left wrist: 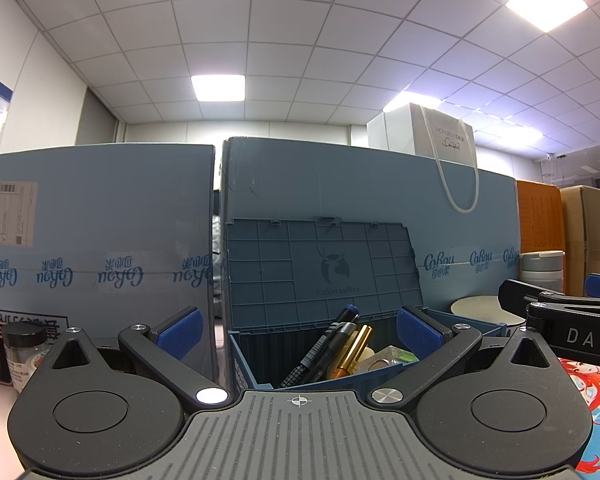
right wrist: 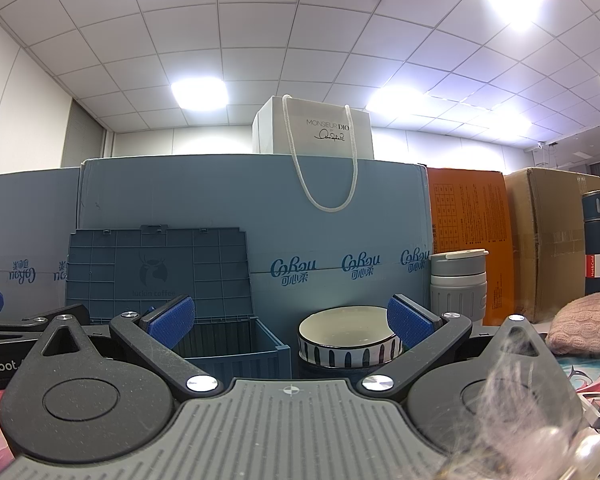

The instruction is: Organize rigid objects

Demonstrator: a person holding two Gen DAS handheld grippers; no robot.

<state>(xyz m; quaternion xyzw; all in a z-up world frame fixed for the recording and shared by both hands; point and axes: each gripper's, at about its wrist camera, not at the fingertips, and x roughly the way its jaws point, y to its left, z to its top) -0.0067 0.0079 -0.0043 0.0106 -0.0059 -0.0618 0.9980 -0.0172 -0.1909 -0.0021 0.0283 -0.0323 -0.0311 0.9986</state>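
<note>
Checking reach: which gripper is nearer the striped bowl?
Right. The right gripper faces the striped bowl directly, fingers open. The left gripper faces the blue bin instead, bowl off to its right.

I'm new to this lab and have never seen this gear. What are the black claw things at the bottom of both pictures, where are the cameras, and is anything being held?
They are two hand-held grippers, one per hand of a person, each carrying a wide-angle camera that looks forward between its blue-padded fingers. One picture is from the left gripper, the other from the right gripper. Both are open and hold nothing. Ahead of the left one stands an open blue storage box with pens inside, its lid up. The right one faces a striped bowl, beside a grey lidded cup. Big cardboard boxes stand behind.
</note>
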